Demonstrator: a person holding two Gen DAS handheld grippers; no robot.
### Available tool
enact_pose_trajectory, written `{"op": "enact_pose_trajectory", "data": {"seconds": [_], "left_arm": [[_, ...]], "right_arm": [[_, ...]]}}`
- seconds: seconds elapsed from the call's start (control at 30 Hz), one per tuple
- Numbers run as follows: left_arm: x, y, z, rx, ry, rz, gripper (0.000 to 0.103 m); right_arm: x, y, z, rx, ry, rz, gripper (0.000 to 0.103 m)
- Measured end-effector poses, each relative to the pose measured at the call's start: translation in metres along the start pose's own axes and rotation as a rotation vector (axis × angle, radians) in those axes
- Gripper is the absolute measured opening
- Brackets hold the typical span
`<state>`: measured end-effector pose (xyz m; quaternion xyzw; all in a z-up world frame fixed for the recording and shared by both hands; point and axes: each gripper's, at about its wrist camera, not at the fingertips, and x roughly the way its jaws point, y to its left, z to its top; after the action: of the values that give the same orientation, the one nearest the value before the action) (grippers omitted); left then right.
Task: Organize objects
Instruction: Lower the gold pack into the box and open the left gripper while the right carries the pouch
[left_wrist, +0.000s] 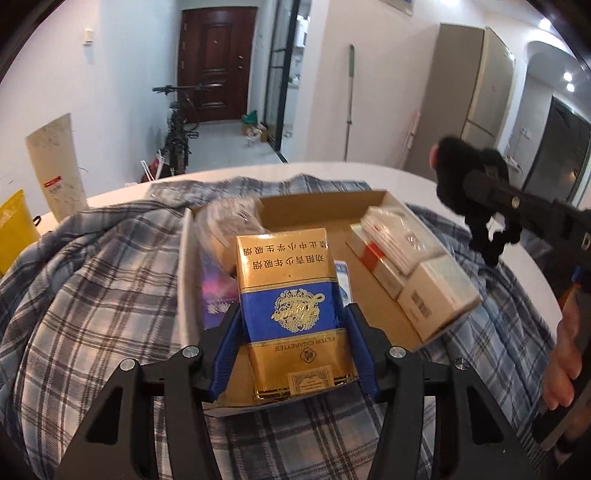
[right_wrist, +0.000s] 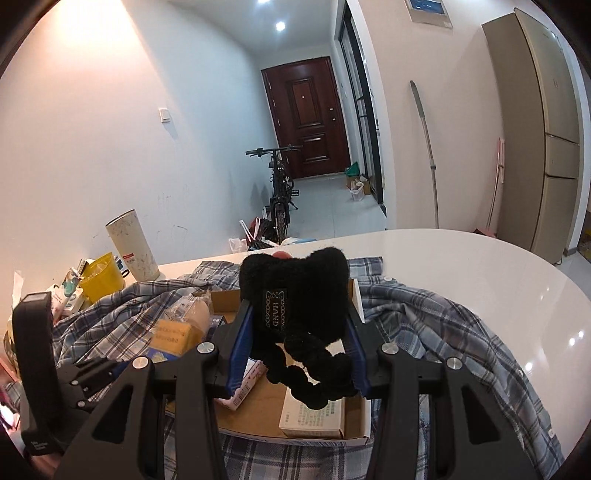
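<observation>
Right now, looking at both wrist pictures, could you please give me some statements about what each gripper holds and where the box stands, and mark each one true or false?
1. The left gripper is shut on the gold and blue cigarette pack. True.
2. The right gripper holds a white carton. False: it is shut on the black plush toy.
3. The cardboard box sits on a plaid shirt. True.
4. The cardboard box is empty. False: several cartons lie inside, among them a white carton.
5. A bicycle stands near the brown door. True.
</observation>
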<state>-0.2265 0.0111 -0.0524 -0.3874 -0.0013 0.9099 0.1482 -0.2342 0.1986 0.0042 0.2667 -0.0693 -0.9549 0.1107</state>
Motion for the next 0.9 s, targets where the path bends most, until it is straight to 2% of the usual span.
{"op": "enact_pose_trajectory", "data": {"seconds": [0.1, 0.17, 0.23, 0.33, 0.47, 0.5, 0.63, 0.67, 0.7, 0.77, 0.8, 0.9], "left_arm": [[0.003, 0.002, 0.000, -0.014, 0.010, 0.008, 0.056], [0.002, 0.008, 0.001, -0.039, 0.012, 0.013, 0.064], [0.004, 0.013, 0.001, -0.060, 0.020, 0.045, 0.080], [-0.001, 0.012, 0.001, -0.053, 0.003, 0.061, 0.080], [-0.029, 0.002, 0.003, 0.001, -0.115, 0.126, 0.082], [-0.040, 0.000, 0.004, 0.015, -0.158, 0.138, 0.086], [-0.075, -0.006, 0.004, 0.049, -0.307, 0.130, 0.090], [-0.081, -0.008, 0.003, 0.062, -0.346, 0.133, 0.093], [-0.087, -0.010, -0.001, 0.071, -0.390, 0.147, 0.103], [-0.093, -0.012, -0.008, 0.074, -0.471, 0.174, 0.103], [-0.093, -0.013, -0.012, 0.078, -0.491, 0.169, 0.103], [-0.091, -0.009, -0.012, 0.059, -0.482, 0.158, 0.103]], "right_arm": [[-0.002, 0.001, 0.000, -0.005, -0.005, -0.002, 0.045], [-0.004, 0.002, 0.000, -0.012, -0.011, -0.004, 0.045], [-0.005, 0.003, 0.000, -0.020, -0.016, -0.007, 0.045], [-0.007, 0.003, 0.000, -0.024, -0.024, -0.009, 0.045], [-0.011, 0.001, 0.001, -0.015, -0.048, -0.003, 0.045], [-0.012, 0.001, 0.002, -0.014, -0.054, -0.003, 0.045], [-0.013, 0.003, 0.002, -0.014, -0.058, 0.020, 0.045], [-0.012, 0.004, 0.002, -0.015, -0.054, 0.027, 0.045], [-0.011, 0.006, 0.001, -0.018, -0.050, 0.037, 0.045], [-0.010, 0.009, -0.001, -0.026, -0.045, 0.043, 0.045], [-0.009, 0.012, -0.003, -0.034, -0.042, 0.042, 0.045], [-0.005, 0.018, -0.007, -0.052, -0.029, 0.042, 0.045]]}}
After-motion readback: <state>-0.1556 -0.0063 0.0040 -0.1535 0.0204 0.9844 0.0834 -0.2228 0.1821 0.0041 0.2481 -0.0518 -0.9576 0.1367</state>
